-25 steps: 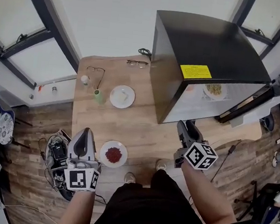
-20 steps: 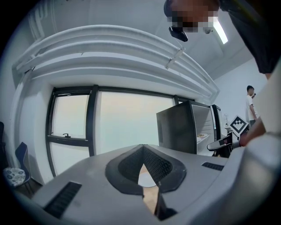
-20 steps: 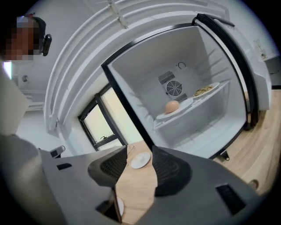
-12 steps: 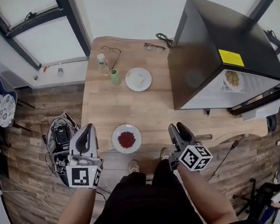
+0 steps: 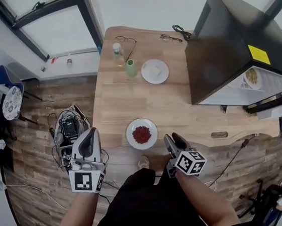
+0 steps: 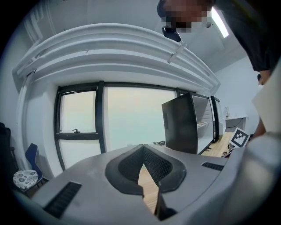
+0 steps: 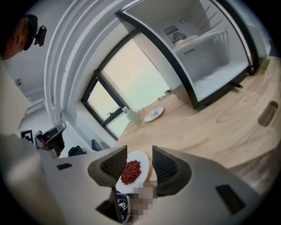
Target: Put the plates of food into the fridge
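While the person stands at the near edge of the wooden counter (image 5: 181, 114), the plate of red food (image 5: 141, 134) sits there, just ahead of the right hand-held gripper (image 5: 171, 137). Its jaws stand apart and empty, framing that plate from a distance. The left hand-held gripper (image 5: 91, 132) has its jaw tips together, holding nothing. A second plate (image 5: 155, 71) lies farther back beside a green bottle (image 5: 131, 67). The black fridge (image 5: 239, 45) stands open with a third plate (image 5: 252, 76) inside.

No legible text; yellow label (image 5: 259, 54) on fridge (image 5: 236, 34) top, print too small to read.
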Action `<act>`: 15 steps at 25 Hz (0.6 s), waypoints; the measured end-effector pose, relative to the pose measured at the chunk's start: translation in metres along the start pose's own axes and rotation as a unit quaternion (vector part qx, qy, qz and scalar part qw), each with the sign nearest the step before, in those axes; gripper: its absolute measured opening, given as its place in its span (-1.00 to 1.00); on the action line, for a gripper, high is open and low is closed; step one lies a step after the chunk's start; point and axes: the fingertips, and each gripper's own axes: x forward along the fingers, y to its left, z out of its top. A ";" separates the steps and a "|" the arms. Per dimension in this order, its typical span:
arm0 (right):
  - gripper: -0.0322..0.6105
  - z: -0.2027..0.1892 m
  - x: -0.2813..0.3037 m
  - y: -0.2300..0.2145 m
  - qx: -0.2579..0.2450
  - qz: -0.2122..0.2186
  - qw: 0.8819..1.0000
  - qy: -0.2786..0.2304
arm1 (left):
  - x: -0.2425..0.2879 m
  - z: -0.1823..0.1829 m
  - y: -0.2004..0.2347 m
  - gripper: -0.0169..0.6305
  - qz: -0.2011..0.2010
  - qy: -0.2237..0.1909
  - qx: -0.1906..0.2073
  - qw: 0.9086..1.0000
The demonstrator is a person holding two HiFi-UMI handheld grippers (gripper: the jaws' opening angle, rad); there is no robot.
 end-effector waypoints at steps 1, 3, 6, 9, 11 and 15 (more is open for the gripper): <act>-0.30 -0.009 0.003 -0.001 0.005 0.000 1.000 0.009 | -0.001 -0.003 0.001 -0.93 -0.002 0.003 0.002 1.000; -0.30 -0.027 0.008 0.001 0.018 0.007 1.000 0.025 | -0.002 -0.008 0.004 -0.93 -0.004 0.009 0.007 1.000; -0.29 -0.054 0.017 0.009 0.046 0.018 0.997 0.051 | -0.004 -0.016 0.010 -0.93 0.001 0.020 0.007 1.000; -0.30 -0.079 0.025 0.007 0.081 0.019 0.994 0.072 | -0.005 -0.020 0.011 -0.93 0.001 0.026 0.010 1.000; -0.29 -0.091 0.031 -0.001 0.106 0.012 0.991 0.083 | -0.004 -0.021 0.011 -0.93 -0.001 0.028 0.014 1.000; -0.30 -0.110 0.043 -0.010 0.158 0.008 0.983 0.097 | -0.009 -0.023 0.015 -0.93 0.005 0.033 0.019 0.999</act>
